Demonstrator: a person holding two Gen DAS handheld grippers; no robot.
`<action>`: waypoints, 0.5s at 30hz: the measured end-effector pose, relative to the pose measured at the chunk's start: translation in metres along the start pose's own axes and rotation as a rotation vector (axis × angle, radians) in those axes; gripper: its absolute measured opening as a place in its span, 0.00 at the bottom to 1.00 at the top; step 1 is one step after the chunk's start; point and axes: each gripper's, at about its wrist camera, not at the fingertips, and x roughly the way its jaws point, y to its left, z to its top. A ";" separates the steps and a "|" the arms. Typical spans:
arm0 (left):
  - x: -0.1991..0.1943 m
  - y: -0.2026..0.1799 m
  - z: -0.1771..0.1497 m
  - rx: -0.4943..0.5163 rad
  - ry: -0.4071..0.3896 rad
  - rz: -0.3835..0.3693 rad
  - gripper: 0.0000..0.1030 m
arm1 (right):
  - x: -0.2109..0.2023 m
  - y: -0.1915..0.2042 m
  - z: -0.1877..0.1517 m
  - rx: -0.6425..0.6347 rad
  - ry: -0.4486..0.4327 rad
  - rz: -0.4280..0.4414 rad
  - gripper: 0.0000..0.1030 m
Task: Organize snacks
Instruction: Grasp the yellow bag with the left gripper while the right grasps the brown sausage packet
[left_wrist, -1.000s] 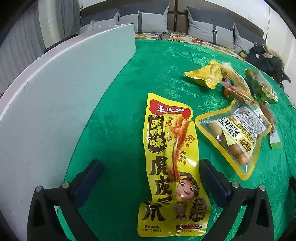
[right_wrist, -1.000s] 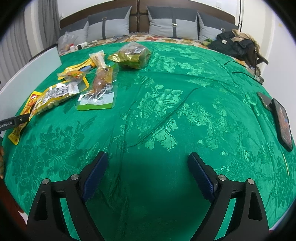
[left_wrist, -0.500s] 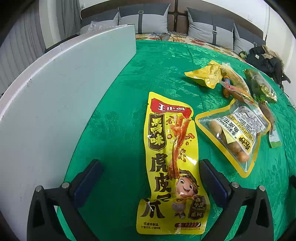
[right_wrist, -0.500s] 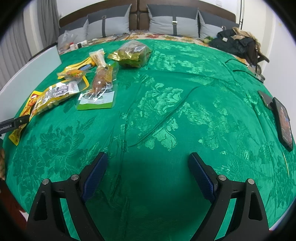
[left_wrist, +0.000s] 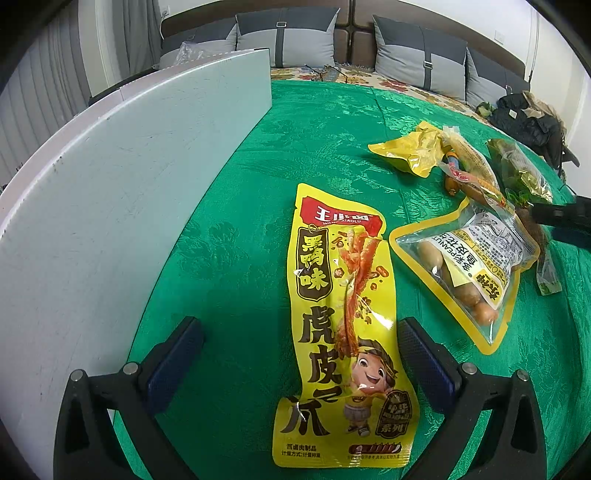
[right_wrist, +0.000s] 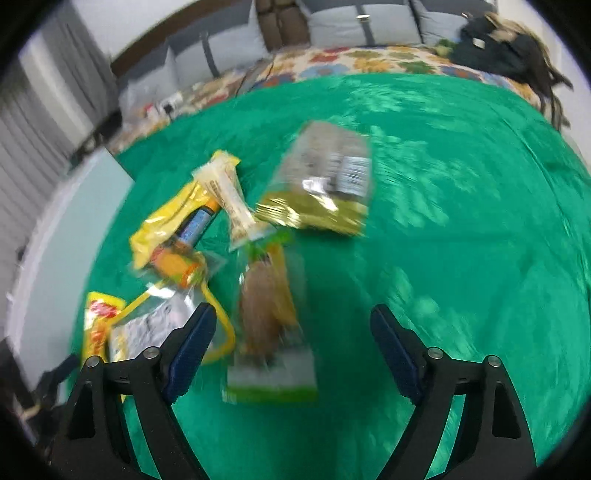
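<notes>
Right wrist view (blurred) shows the right gripper (right_wrist: 291, 347) above the green-edged snack packet (right_wrist: 269, 325), jaws released and just been narrowing: centre them before clenching, while the left gripper (left_wrist: 299, 354) waits released over the long yellow packet (left_wrist: 340, 325).

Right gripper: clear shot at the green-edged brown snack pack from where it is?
Probably yes. The right gripper is open with nothing between its pads, and the green-edged brown snack pack lies flat on the green cloth right ahead. Its top sits under the white stick pack, which may shift. The frame is blurred.
</notes>
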 end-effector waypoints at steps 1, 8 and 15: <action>0.000 0.000 0.001 0.000 0.000 0.000 1.00 | 0.007 0.009 0.002 -0.025 0.019 0.005 0.73; 0.001 -0.001 0.000 0.000 0.000 0.000 1.00 | 0.018 0.023 -0.005 -0.124 0.078 -0.041 0.50; 0.001 -0.001 0.001 0.000 0.000 0.000 1.00 | -0.007 -0.001 -0.032 -0.169 0.155 -0.007 0.49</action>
